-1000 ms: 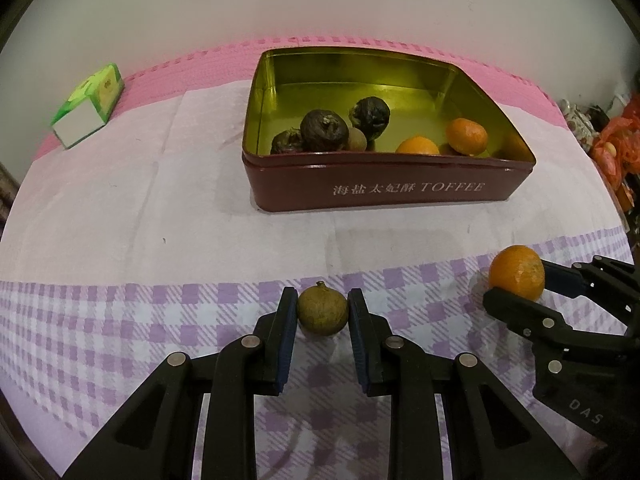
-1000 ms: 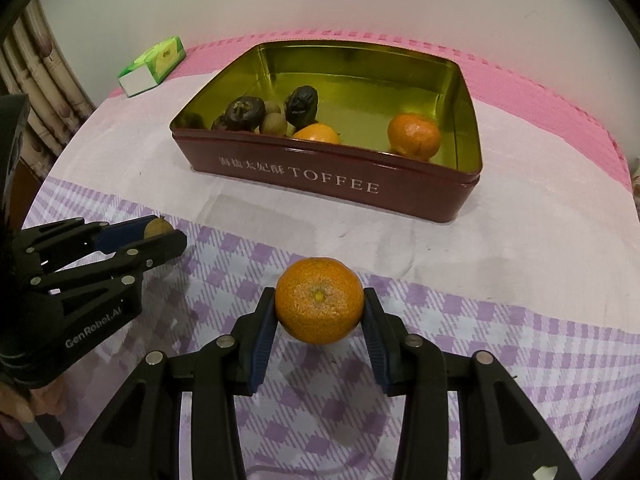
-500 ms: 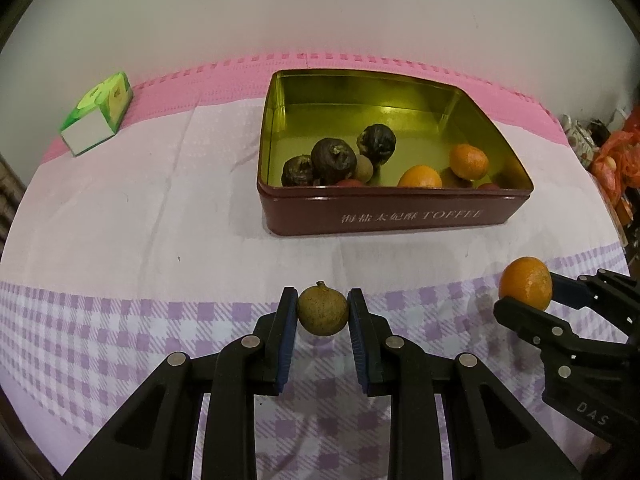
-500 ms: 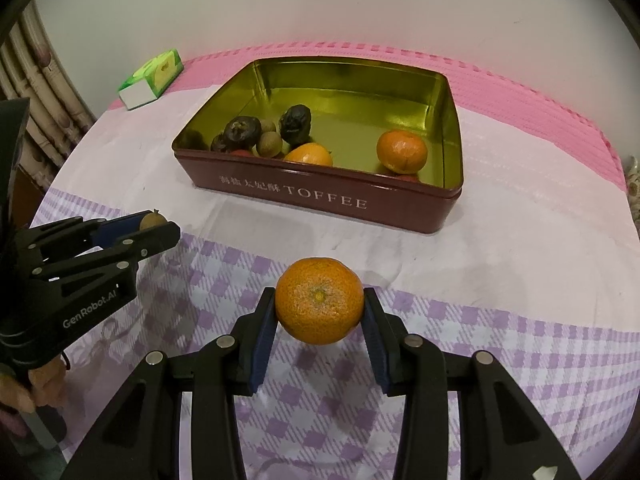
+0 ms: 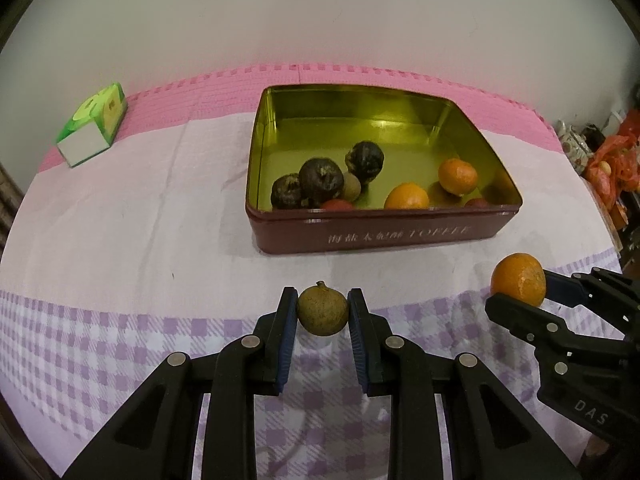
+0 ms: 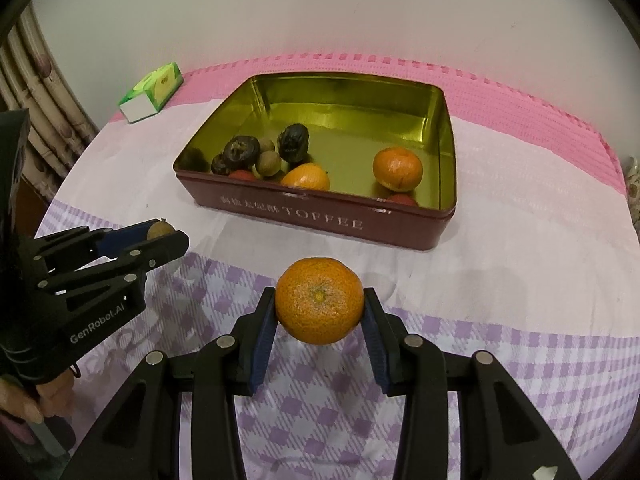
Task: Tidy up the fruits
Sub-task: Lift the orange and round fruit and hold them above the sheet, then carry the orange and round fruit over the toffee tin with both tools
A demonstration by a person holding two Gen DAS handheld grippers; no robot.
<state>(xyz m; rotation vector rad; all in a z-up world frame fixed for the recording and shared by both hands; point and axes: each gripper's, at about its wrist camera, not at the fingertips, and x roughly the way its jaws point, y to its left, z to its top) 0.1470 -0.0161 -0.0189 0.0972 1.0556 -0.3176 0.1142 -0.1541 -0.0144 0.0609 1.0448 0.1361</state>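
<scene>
Left wrist view: my left gripper (image 5: 322, 311) clamps a small brown fruit (image 5: 322, 310); my right gripper (image 6: 320, 307) grips an orange (image 6: 320, 300), both raised above the checked desk (image 6: 520, 360) short of the toffee tin (image 6: 320, 216).

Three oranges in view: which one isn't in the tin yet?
The orange clamped in the right gripper, held above the checked cloth short of the toffee tin. The other two lie inside the tin.
</scene>
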